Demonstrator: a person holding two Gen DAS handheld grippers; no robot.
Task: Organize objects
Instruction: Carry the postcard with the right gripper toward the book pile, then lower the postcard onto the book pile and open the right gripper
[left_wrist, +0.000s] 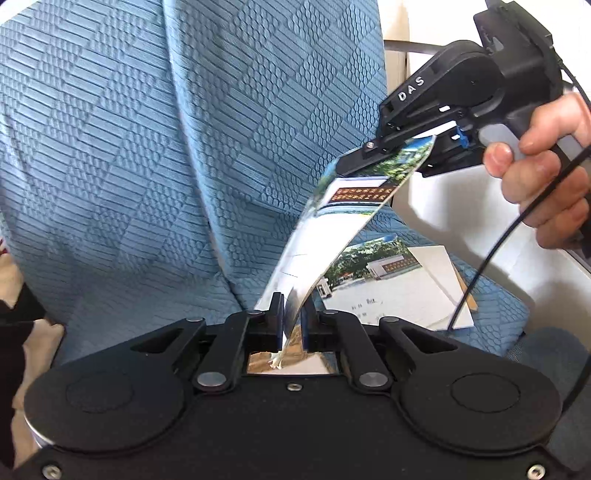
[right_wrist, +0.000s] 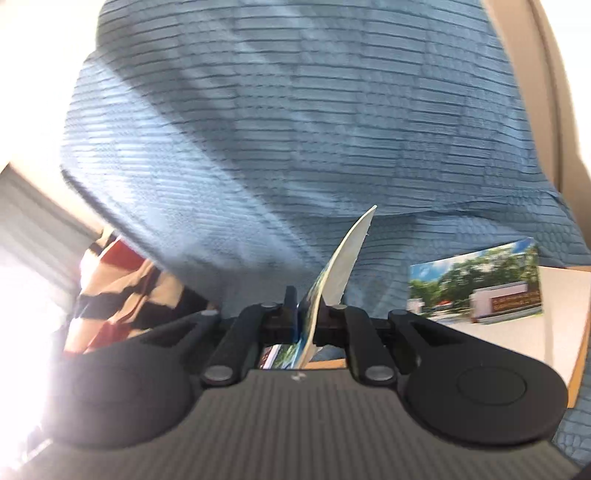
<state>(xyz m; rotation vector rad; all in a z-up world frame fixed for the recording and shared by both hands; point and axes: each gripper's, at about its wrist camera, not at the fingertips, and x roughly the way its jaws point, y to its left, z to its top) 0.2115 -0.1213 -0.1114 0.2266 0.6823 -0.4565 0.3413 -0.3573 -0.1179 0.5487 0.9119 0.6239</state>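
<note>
Now the left tool (left_wrist: 291, 314) and right tool (left_wrist: 384, 157) both clench one bending photo card (left_wrist: 332, 229), lifted off the blue seat (left_wrist: 147, 147); the second card (left_wrist: 373, 266) on the notebook (left_wrist: 417, 291) awaits.

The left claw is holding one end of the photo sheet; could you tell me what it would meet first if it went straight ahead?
Probably the blue textured cover on the seat back, though depth is hard to judge.

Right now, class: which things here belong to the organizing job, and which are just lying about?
In the job:
- photo sheet, pinched by both claws
- left claw
- right claw
- booklet on the seat

Lying about:
- blue quilted cover
- striped cloth
</note>
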